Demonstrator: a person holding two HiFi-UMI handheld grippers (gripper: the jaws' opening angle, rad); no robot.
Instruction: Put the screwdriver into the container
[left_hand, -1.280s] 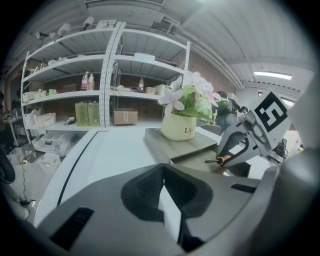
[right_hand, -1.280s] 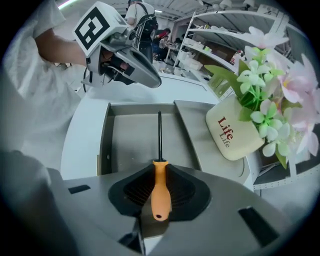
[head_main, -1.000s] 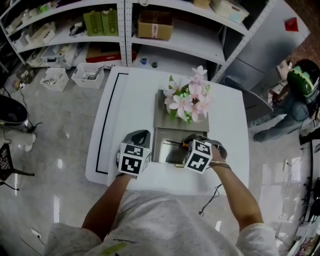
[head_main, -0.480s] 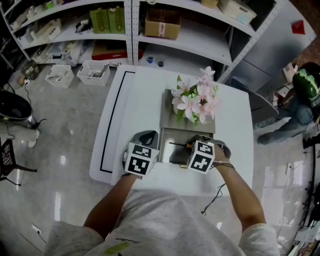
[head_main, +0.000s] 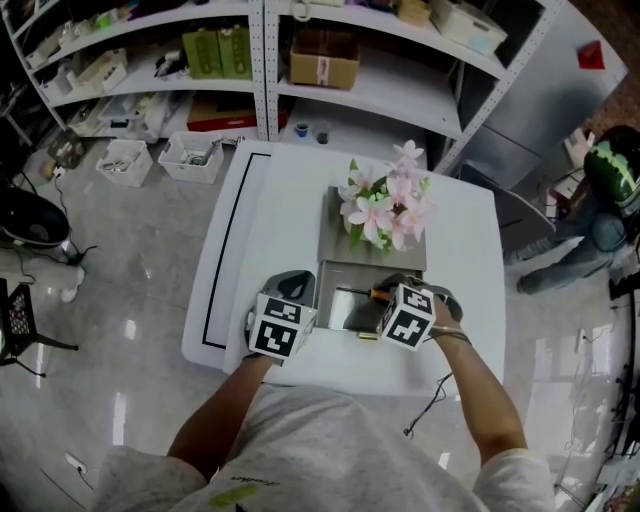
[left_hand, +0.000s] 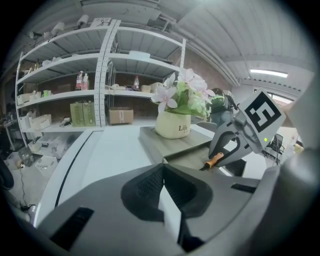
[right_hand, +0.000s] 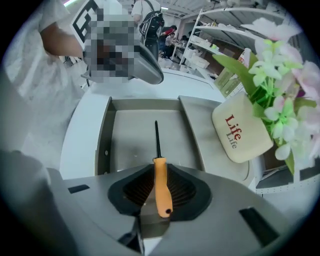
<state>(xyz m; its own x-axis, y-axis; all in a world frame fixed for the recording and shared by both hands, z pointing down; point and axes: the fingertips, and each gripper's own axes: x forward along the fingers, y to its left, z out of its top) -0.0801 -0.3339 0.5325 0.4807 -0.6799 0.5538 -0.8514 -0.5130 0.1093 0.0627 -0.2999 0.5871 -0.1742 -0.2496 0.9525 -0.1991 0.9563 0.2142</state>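
Note:
A screwdriver (right_hand: 161, 183) with an orange handle and a thin black shaft lies lengthwise between the jaws of my right gripper (right_hand: 159, 196), which is shut on its handle. The shaft points out over the shallow grey container (right_hand: 131, 141), just above its floor. In the head view the right gripper (head_main: 392, 294) holds the screwdriver (head_main: 362, 293) over the near half of the container (head_main: 331, 300). My left gripper (head_main: 292, 284) rests beside the container's left wall, shut on nothing. From the left gripper (left_hand: 162, 192) view the screwdriver (left_hand: 214, 160) shows at the right.
A cream flower pot (right_hand: 242, 132) with pink flowers (head_main: 385, 208) stands on the grey platform behind the container. The white table (head_main: 270, 220) has a black line along its left side. Shelves with boxes (head_main: 322, 55) stand beyond; a person (head_main: 600, 200) is at far right.
The view has shifted a little. My right gripper still holds the screwdriver over the container, its shaft now lying flatter. The left gripper has barely moved.

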